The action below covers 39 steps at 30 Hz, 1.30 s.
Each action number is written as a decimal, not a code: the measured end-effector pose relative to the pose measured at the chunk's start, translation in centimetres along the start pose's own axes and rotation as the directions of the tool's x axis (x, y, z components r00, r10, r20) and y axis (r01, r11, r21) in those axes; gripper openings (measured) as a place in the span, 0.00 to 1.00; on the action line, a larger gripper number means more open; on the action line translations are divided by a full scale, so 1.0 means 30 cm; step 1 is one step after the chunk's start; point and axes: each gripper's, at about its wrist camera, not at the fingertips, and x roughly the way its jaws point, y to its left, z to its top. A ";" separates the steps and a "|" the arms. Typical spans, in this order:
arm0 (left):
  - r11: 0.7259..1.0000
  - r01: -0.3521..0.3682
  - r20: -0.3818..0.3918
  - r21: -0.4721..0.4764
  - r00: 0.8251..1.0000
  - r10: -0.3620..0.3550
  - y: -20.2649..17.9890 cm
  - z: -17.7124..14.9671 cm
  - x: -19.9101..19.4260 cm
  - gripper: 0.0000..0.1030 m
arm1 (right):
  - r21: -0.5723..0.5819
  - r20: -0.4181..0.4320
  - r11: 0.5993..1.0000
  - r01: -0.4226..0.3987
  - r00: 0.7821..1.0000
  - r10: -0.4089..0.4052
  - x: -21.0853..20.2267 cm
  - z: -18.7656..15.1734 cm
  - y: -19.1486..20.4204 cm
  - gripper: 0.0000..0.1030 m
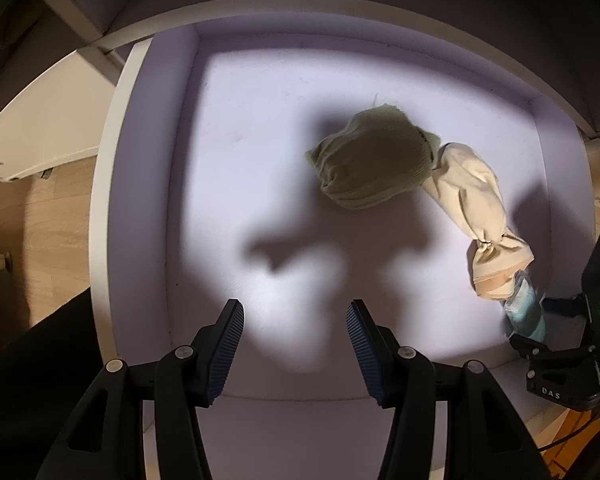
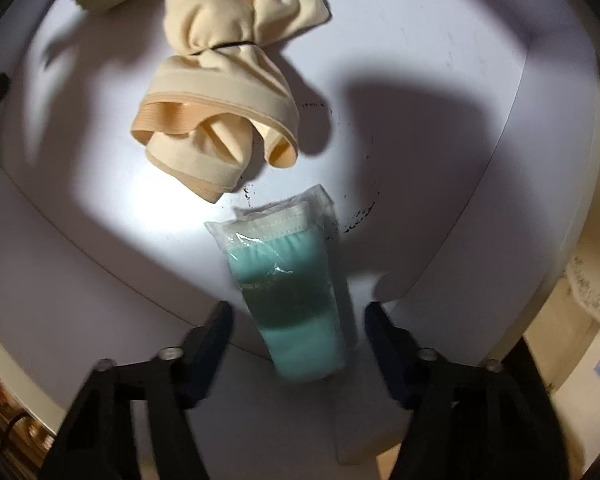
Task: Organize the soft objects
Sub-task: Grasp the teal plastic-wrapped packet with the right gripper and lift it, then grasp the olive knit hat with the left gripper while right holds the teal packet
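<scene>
Right wrist view: right tongs [image 2: 298,344] spread, teal packet [image 2: 292,288] between the two fingers but neither pad visibly touching it. No grip that I can see; frame is motion-blurred low down, so contact at the packet's lower end is hard to call. Packet sits in the white drawer [image 2: 480,128], lower centre of frame, just below the cream bundle [image 2: 224,92].

Left wrist view: left tongs [image 1: 296,344] spread, empty, pointing down over bare drawer floor at lower centre. Olive bundle [image 1: 370,158] right of centre, cream bundle touching its right side and running down toward the lower right, packet beyond that by the right tongs.

My read on the step: packet is being placed next to the bundles. To do it well, lay it flat, clear of the cream cuff, pull the fingers straight back so the slick wrapper doesn't drag. Keep the left tongs out of the way.

Looks: packet is clear crinkly plastic over folded teal fabric, white strip at the top. Cream bundle is cinched by a dark band mid-length, ribbed cuff flared open. Olive one is a rolled knit lump.
</scene>
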 end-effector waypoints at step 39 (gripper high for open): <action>0.959 -0.025 0.023 0.283 1.000 0.019 -0.158 0.084 0.184 0.50 | 0.181 0.070 0.979 -0.092 0.994 0.081 -0.051 0.002 -0.010 0.46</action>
